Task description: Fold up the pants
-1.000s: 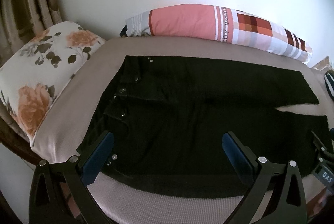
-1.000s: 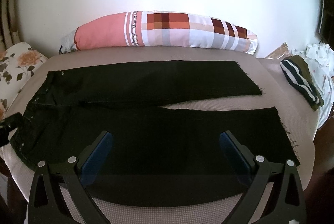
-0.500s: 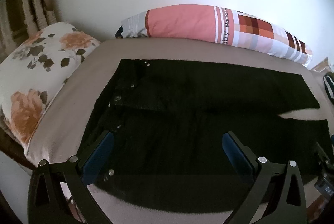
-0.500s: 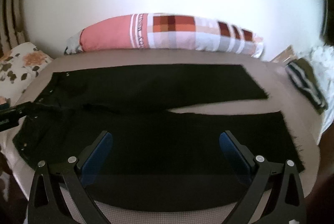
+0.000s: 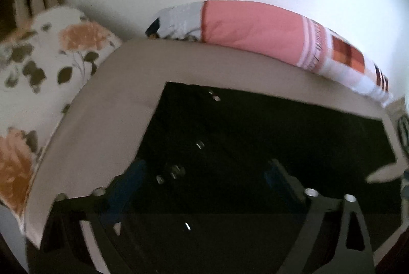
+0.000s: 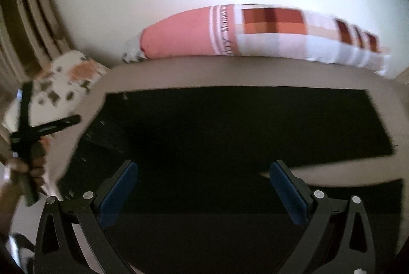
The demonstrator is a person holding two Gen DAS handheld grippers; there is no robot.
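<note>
Black pants (image 5: 255, 146) lie flat on a beige bed (image 5: 115, 108), waistband with metal studs to the left, two legs running right. My left gripper (image 5: 204, 179) is open and empty, low over the waistband end. My right gripper (image 6: 204, 179) is open and empty, over the pants (image 6: 230, 126) near the crotch, where the legs split. The left gripper and the hand holding it show at the left edge of the right wrist view (image 6: 28, 131). Both views are blurred by motion.
A pink and plaid bolster pillow (image 5: 268, 34) lies along the far edge by the white wall; it also shows in the right wrist view (image 6: 255, 31). A floral pillow (image 5: 46, 74) sits at the left end. A striped garment (image 5: 404, 131) is at the right edge.
Both grippers have moved left and closer down over the pants. The left one is now over the waistband and the right one has shifted from the legs toward the crotch.
</note>
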